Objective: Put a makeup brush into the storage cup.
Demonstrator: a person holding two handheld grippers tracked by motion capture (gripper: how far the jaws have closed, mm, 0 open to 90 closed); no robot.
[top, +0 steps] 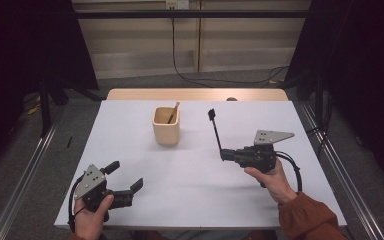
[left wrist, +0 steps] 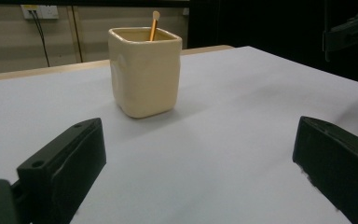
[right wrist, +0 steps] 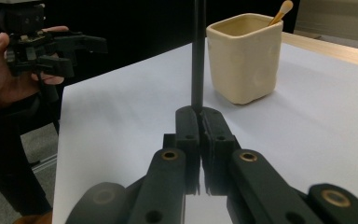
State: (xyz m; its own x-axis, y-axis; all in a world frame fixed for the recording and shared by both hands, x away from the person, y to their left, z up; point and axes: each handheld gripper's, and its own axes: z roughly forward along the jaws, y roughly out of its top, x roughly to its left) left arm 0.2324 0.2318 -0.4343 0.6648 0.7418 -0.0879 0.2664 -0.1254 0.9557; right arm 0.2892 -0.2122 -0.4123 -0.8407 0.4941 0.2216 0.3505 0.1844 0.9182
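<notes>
A cream square cup (top: 166,126) (left wrist: 143,70) (right wrist: 245,57) stands on the white table (top: 190,175), with a thin wooden stick (top: 173,113) (left wrist: 154,25) (right wrist: 280,11) leaning inside it. My right gripper (top: 223,154) (right wrist: 199,112) is shut on a slim black utensil (top: 215,129) (right wrist: 197,56), which rises up and back to a small flat head, right of the cup. My left gripper (top: 126,176) (left wrist: 198,154) is open near the table's front left corner, nothing between its jaws, facing the cup.
A wooden strip (top: 197,94) runs along the table's far edge. Metal rails (top: 25,175) flank both sides of the table. Cables (top: 190,75) trail over the floor behind.
</notes>
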